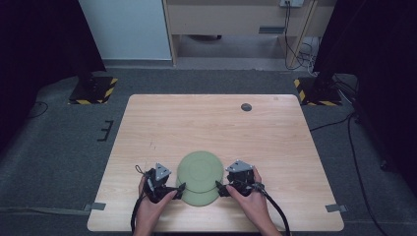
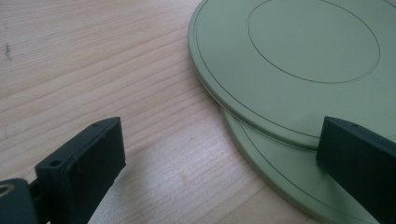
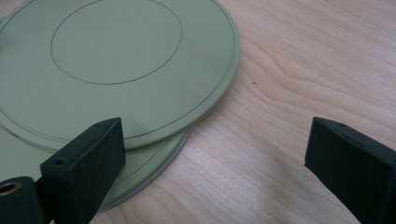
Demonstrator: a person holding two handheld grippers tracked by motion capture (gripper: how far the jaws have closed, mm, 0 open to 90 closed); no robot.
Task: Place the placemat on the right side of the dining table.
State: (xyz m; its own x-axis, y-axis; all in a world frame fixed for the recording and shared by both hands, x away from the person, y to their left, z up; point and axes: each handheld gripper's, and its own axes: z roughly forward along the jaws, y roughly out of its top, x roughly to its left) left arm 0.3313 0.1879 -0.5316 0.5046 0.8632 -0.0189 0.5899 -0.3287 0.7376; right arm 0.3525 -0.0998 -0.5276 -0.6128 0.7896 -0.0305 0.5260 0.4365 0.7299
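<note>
Near the front edge of the light wooden desk [image 1: 216, 123], two flat, pale green round plates [image 1: 199, 169] lie overlapped, stiff, probably light and slick, best pinched at the rim, with the left gripper [image 1: 180, 189] and right gripper [image 1: 219, 187] both spread wide beside them.

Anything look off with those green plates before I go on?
The two plates are stacked askew: the upper plate sits shifted toward the table's far side, leaving a crescent of the lower plate exposed. Both grippers, left and right, are open beside them.

2 green plates between my grippers, low centre of frame.
I hold the left gripper [image 1: 173, 189] and right gripper [image 1: 222, 187] at either edge of the upper plate [image 1: 198, 169], which overlaps the lower plate [image 1: 200, 198] on the wooden table [image 1: 216, 123].
</note>
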